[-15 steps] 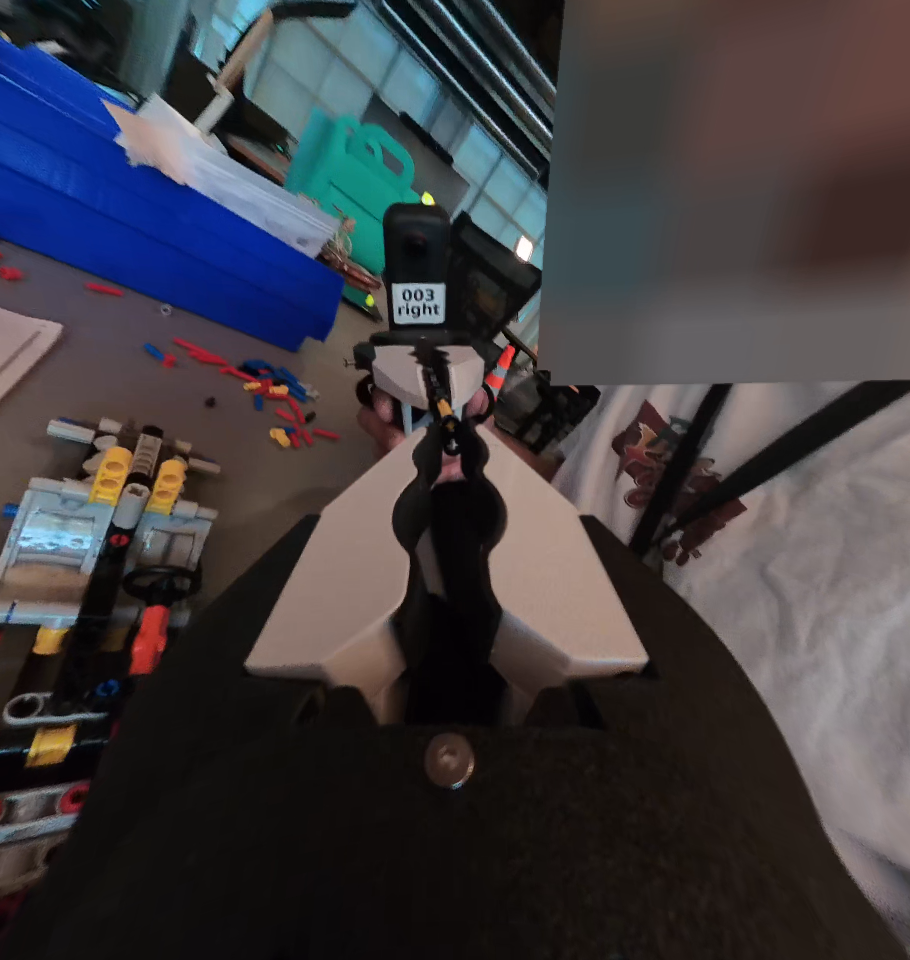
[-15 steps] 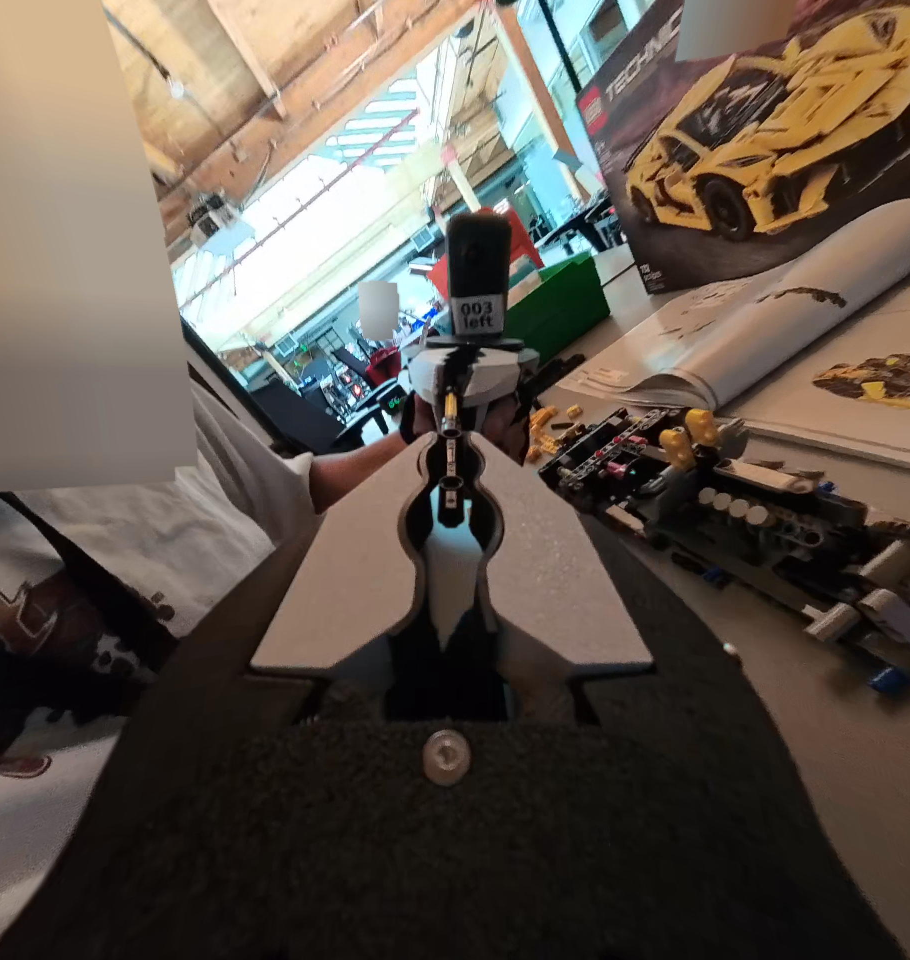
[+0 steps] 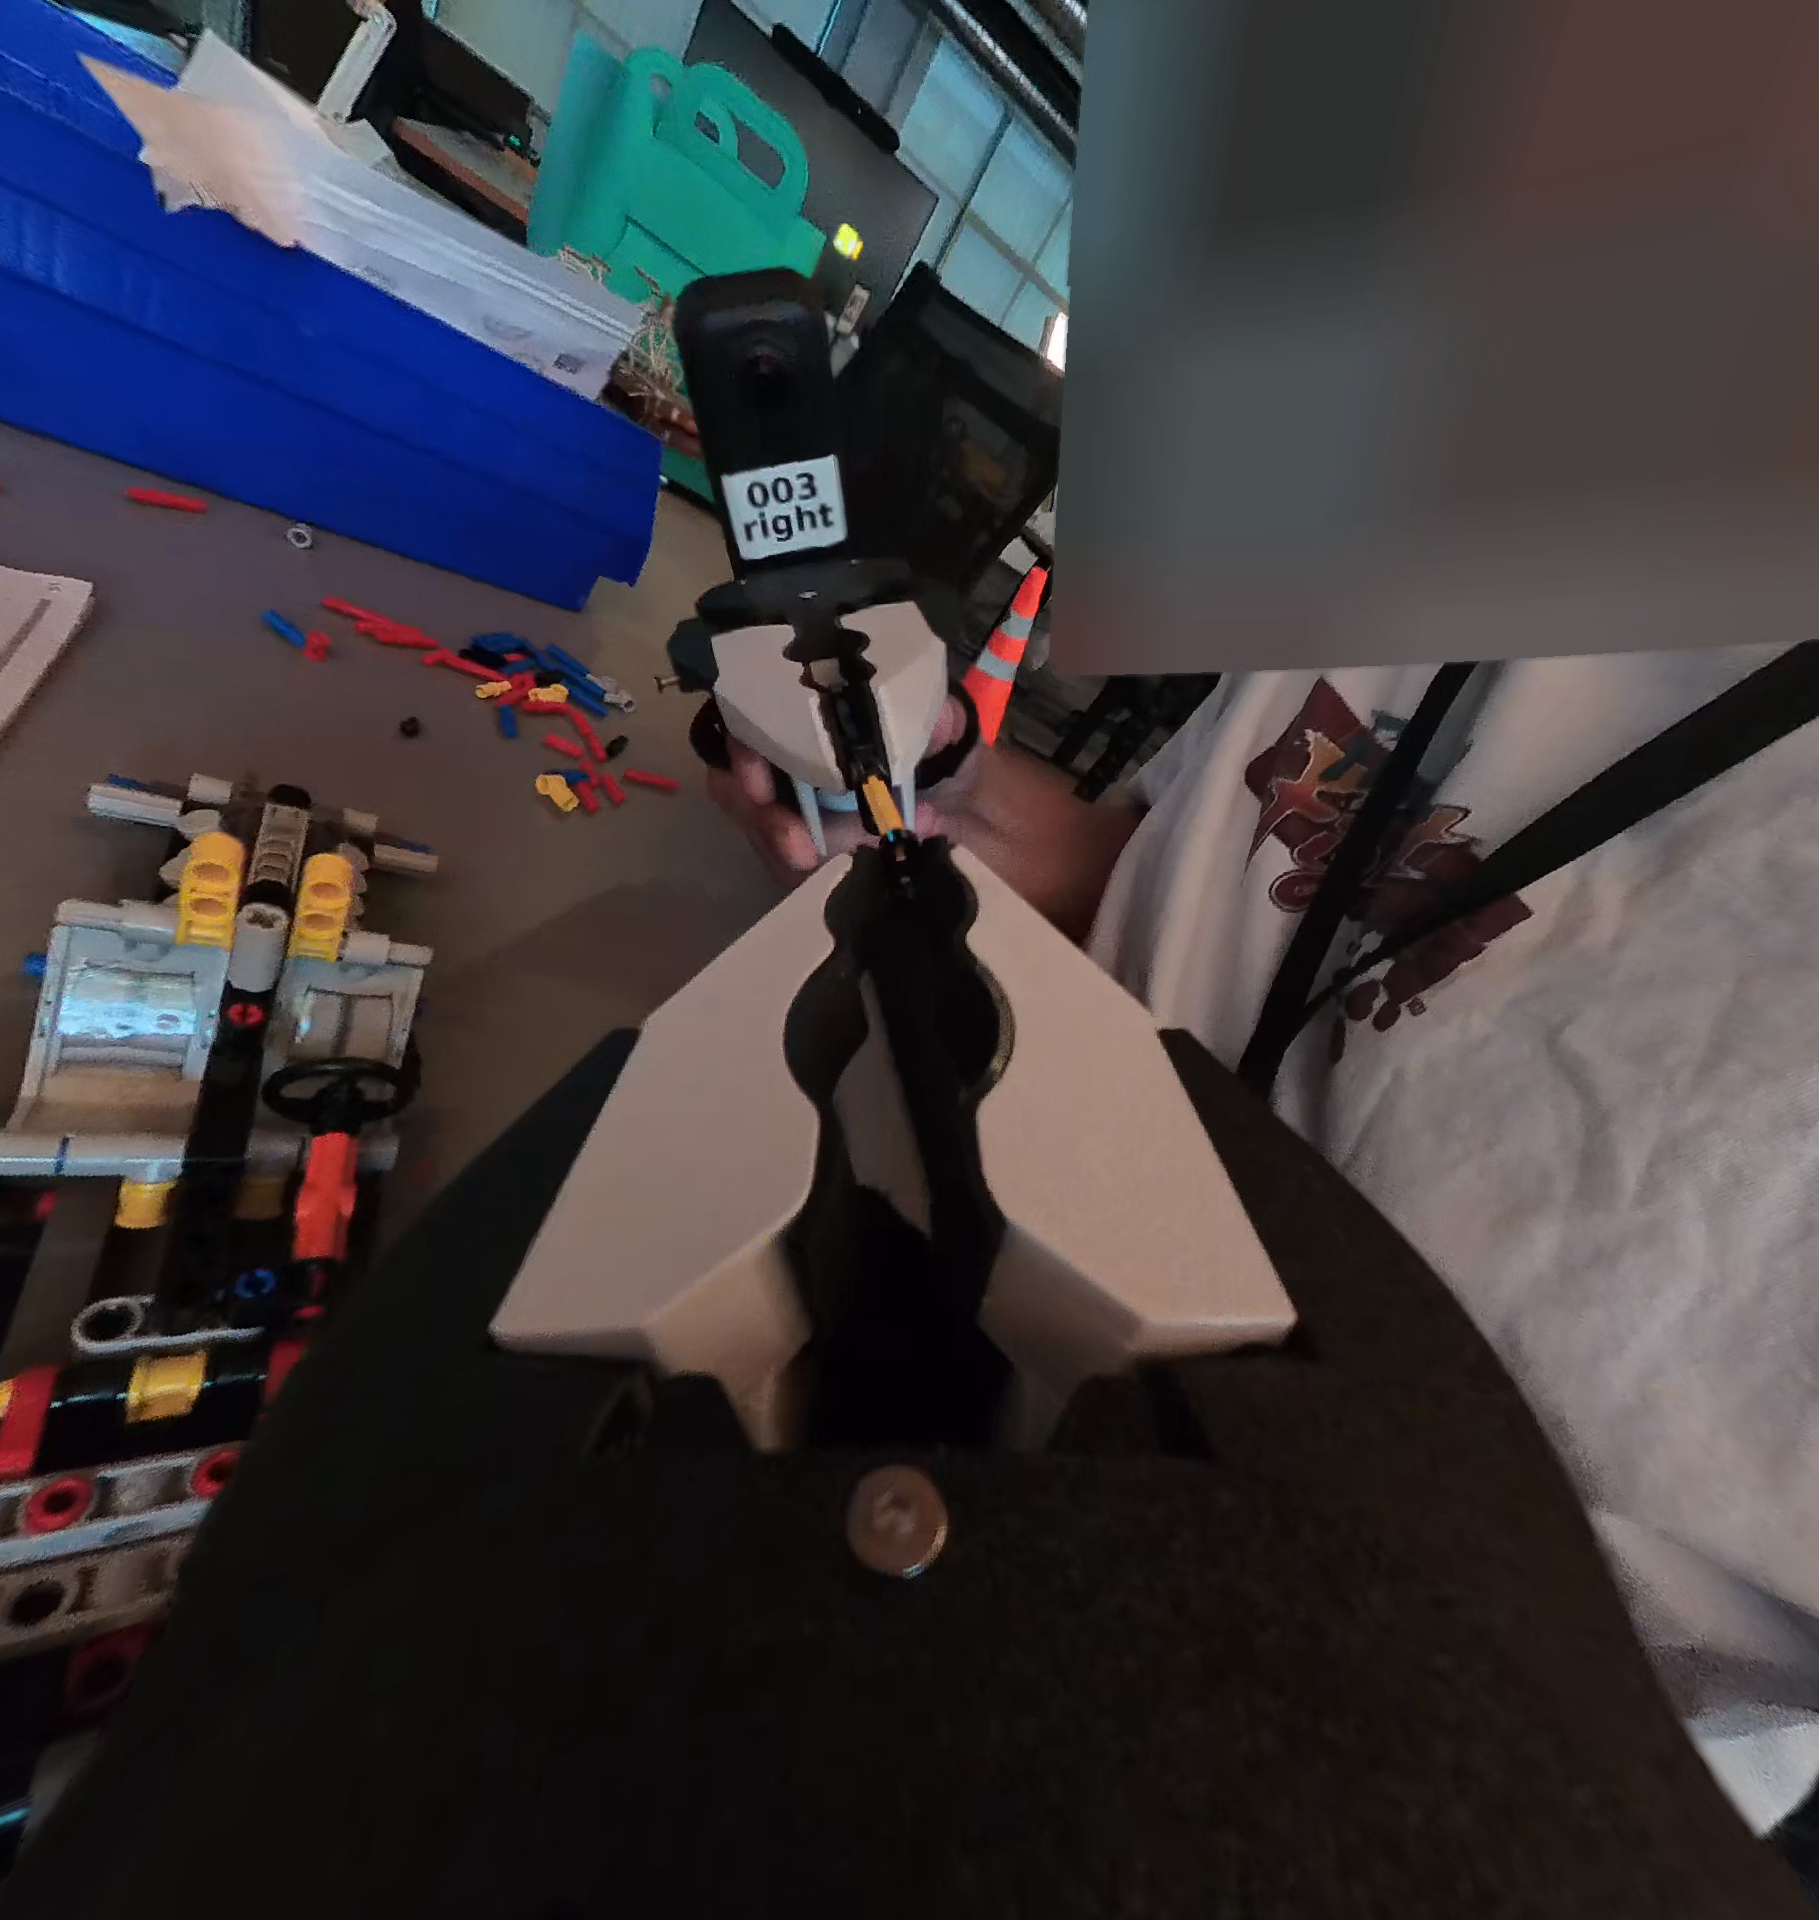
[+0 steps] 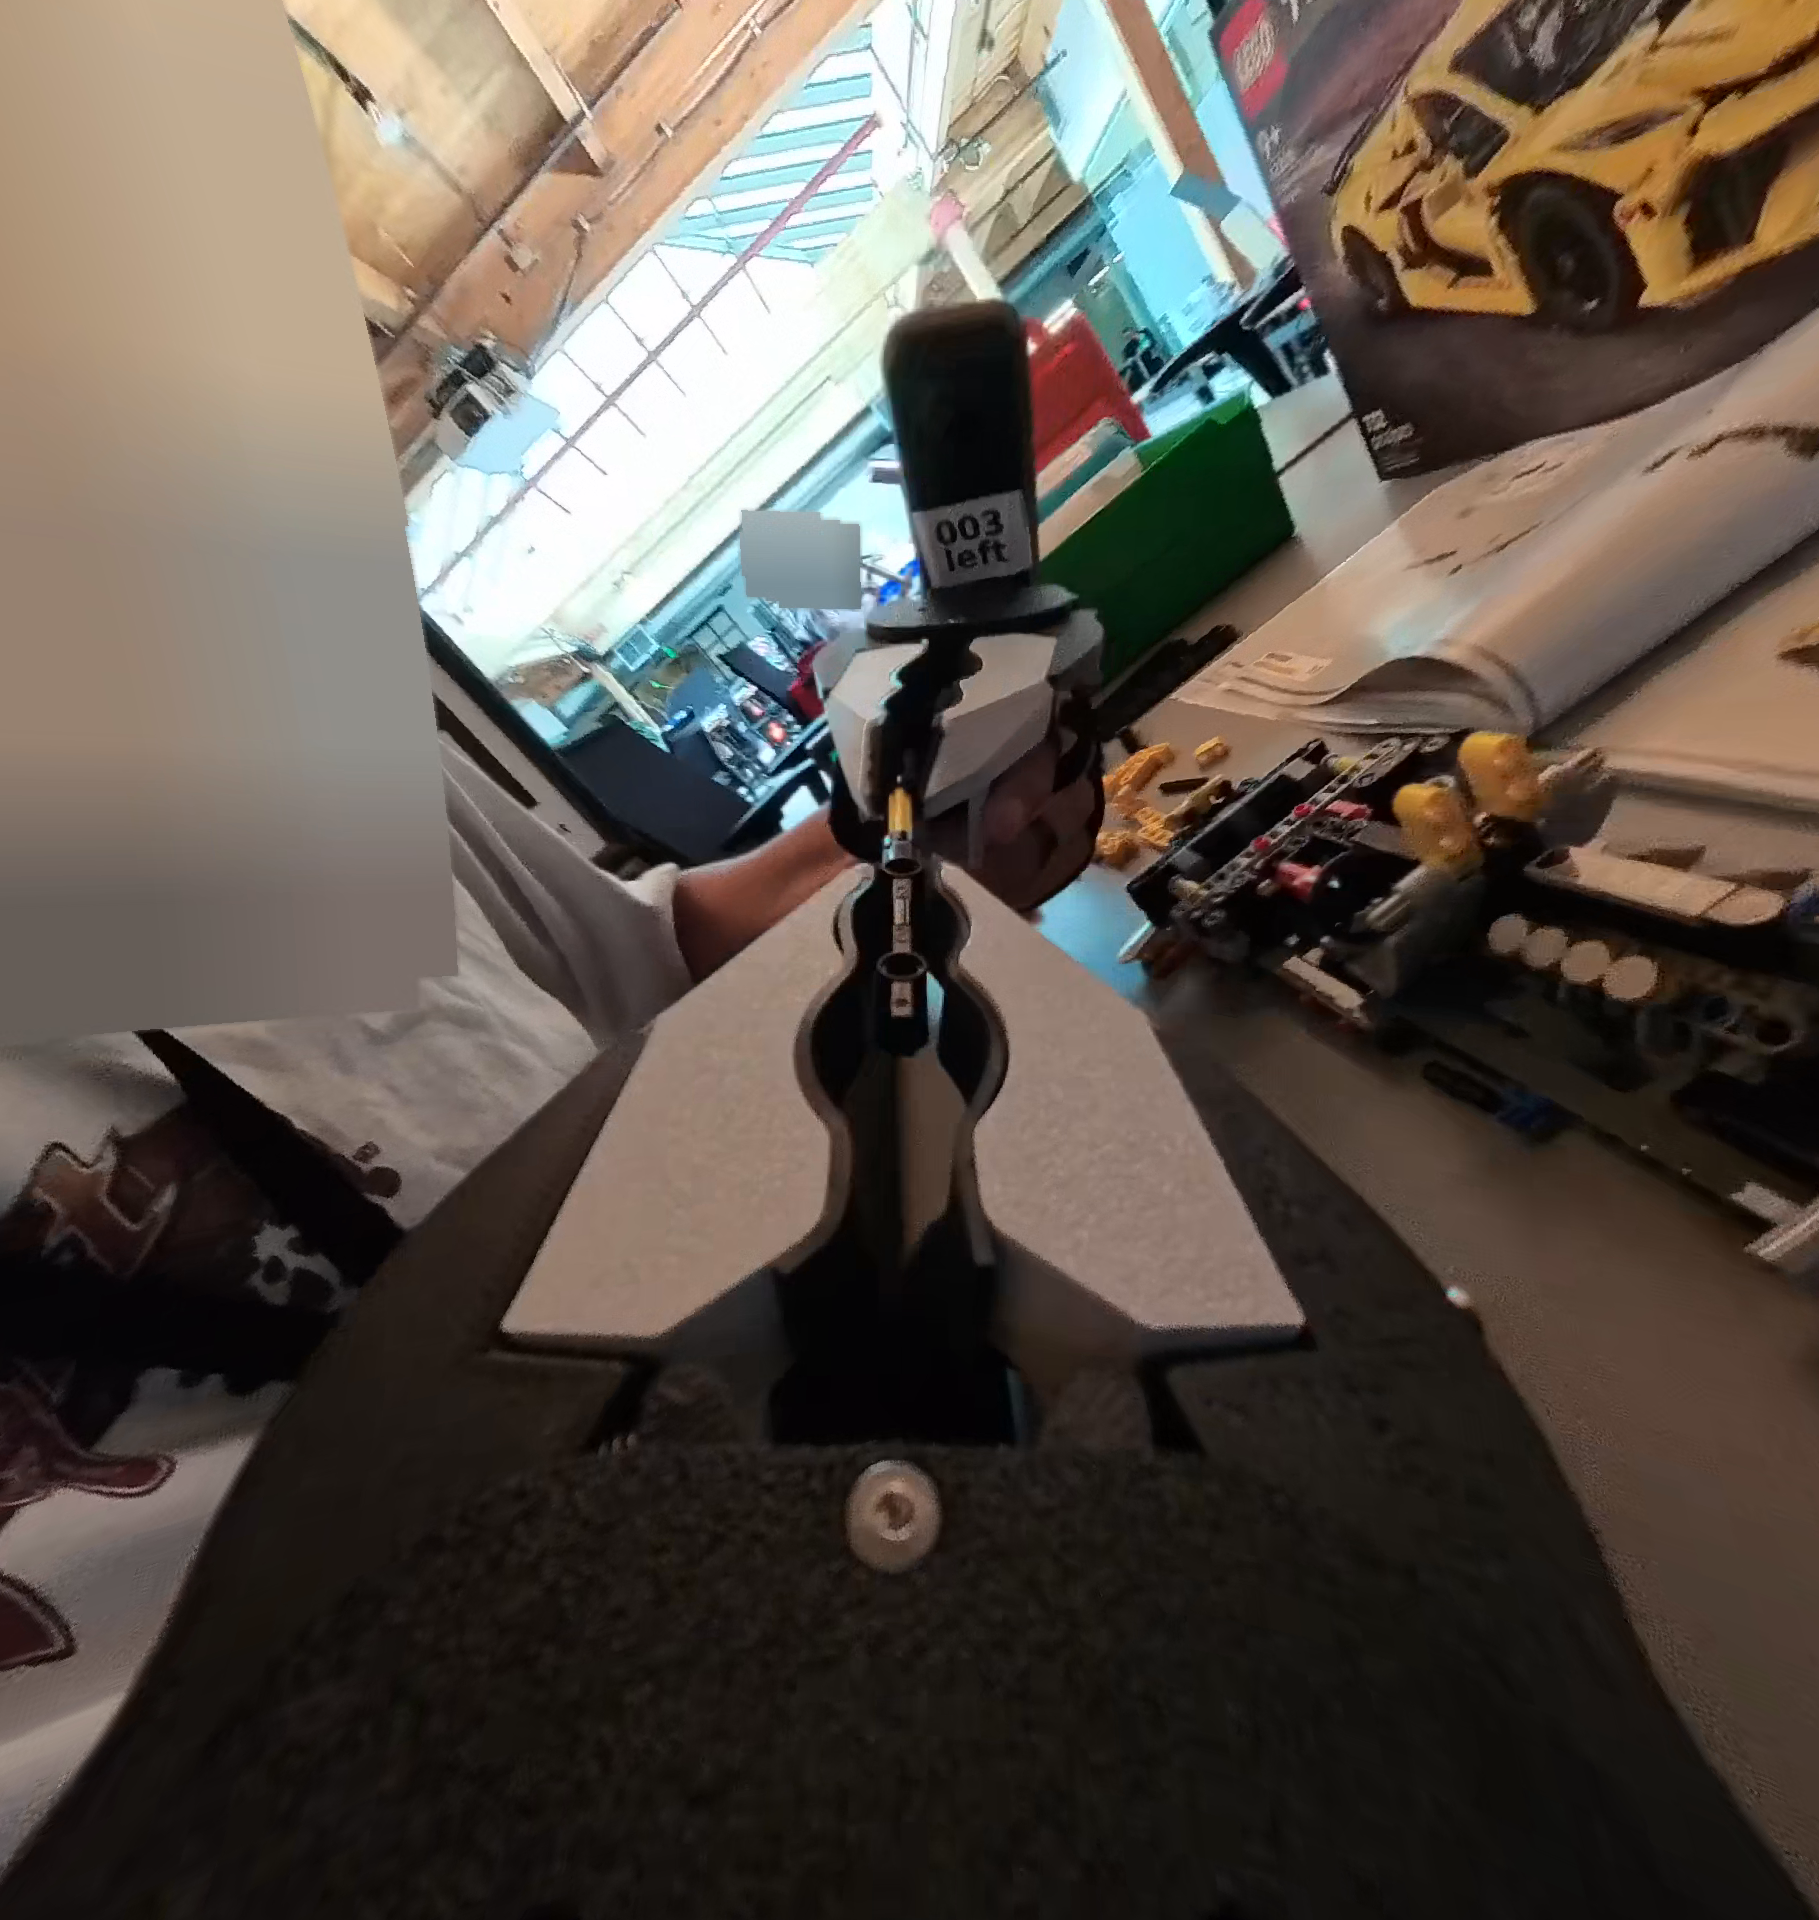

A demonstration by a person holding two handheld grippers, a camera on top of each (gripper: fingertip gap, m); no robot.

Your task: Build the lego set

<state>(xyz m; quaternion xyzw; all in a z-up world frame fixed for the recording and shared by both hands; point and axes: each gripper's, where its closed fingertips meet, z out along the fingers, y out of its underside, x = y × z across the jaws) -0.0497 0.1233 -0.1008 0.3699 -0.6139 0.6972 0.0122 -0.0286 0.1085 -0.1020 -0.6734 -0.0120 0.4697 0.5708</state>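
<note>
My left gripper (image 3: 900, 868) is shut on a small black piece, tip to tip with my right gripper (image 3: 865, 792), above the table. A short yellow pin (image 3: 877, 805) bridges the two tips. In the right wrist view my right gripper (image 4: 900, 896) is shut on a thin black beam with holes (image 4: 900, 968). The left gripper (image 4: 889, 802) faces it, and the yellow pin (image 4: 897, 821) meets the beam's end. The part-built car chassis (image 3: 219, 1039) lies on the table at the left; it also shows in the right wrist view (image 4: 1507, 914).
Loose red, blue and yellow pieces (image 3: 541, 686) are scattered beyond the chassis, near a blue bin (image 3: 261, 343). An open instruction booklet (image 4: 1507, 582), the set's box (image 4: 1611, 208) and a green bin (image 4: 1165, 520) stand behind. A person's white shirt (image 3: 1507, 1143) is close by.
The two grippers have drawn a little closer and tilted against each other. Both stay shut, with the yellow pin still between their tips.
</note>
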